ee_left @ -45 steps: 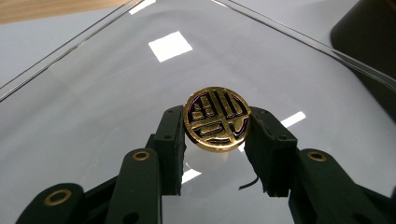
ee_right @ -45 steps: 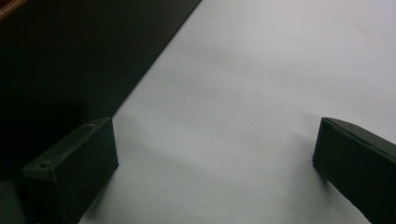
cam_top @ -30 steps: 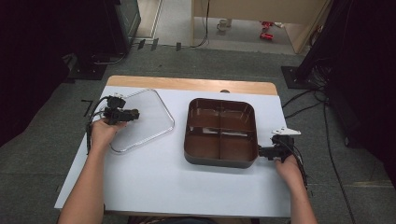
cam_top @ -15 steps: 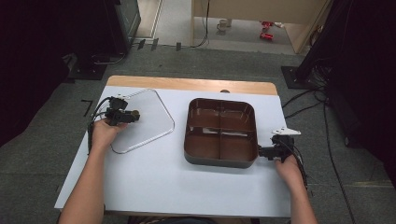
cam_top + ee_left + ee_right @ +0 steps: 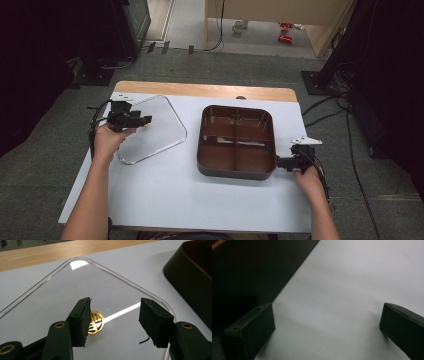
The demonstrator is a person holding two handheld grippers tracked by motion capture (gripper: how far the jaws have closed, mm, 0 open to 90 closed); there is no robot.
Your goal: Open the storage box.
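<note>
Kid: High view first. What sits on the left of the white table (image 5: 165,195)?

Friend: A clear lid (image 5: 152,129) lies flat there. The left gripper (image 5: 145,119) hangs over its left part, held by the person's left hand (image 5: 107,140).

Kid: Is it holding the lid?

Friend: No. In the left gripper view its jaws have just been opening. They stand partly apart above the lid (image 5: 75,297), and nothing is between them. A small gold knob (image 5: 96,325) peeks out beside one jaw.

Kid: And to the right?

Friend: A brown tray (image 5: 236,172) with four parts sits well apart from the lid. The right gripper (image 5: 278,162) rests just beside its near right corner, jaws wide, on bare table (image 5: 352,290).
</note>
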